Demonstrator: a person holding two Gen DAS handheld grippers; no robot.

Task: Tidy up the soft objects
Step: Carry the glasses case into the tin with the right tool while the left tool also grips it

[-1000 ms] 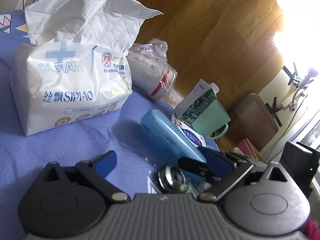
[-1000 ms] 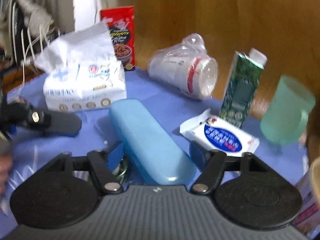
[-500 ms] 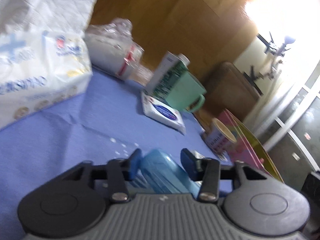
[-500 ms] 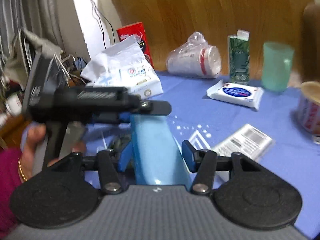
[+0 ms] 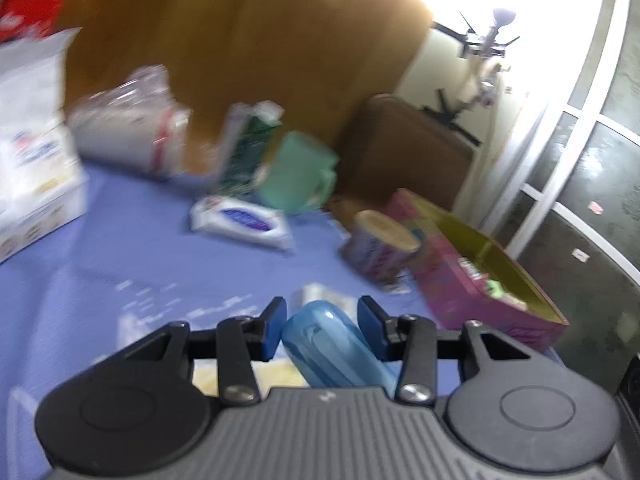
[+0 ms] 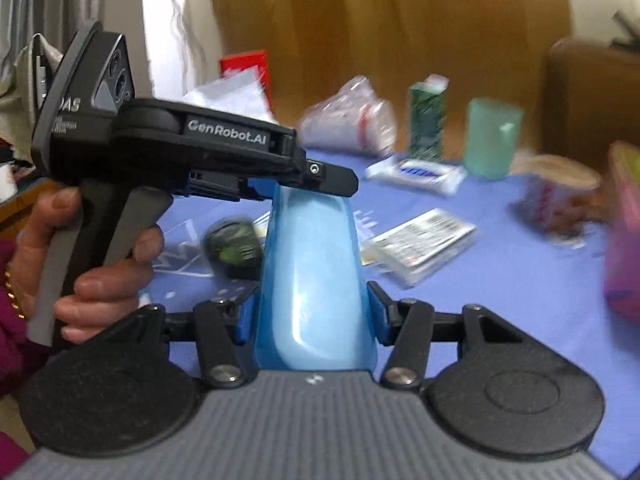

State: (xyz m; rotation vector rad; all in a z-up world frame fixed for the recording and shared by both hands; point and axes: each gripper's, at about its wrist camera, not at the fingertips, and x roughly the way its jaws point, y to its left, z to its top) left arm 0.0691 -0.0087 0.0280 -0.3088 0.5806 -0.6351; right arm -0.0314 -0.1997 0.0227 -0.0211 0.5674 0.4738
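A glossy light-blue hard case (image 6: 316,280) is held off the blue tablecloth (image 5: 120,248) by both grippers. My right gripper (image 6: 312,316) is shut on its near end, blue pads pressed to both sides. My left gripper (image 6: 328,178), held by a hand (image 6: 108,280) at the left, clamps the far end from the side. In the left wrist view the case (image 5: 332,344) sits between the left gripper's (image 5: 320,312) pads, which press on it. A white tissue pack (image 5: 32,168) and a wet-wipes pack (image 5: 244,224) lie on the cloth.
Along the back stand bagged paper cups (image 5: 128,136), a green carton (image 5: 244,148) and a green mug (image 5: 300,172). A paper tub (image 5: 376,248) and an open pink box (image 5: 480,272) sit at the right. A flat packet (image 6: 420,240) and a round dark item (image 6: 236,244) lie below the case.
The left gripper, open a second ago, closed on the case's far end. Both grippers have carried the case up off the cloth, and both views have swung to the right.
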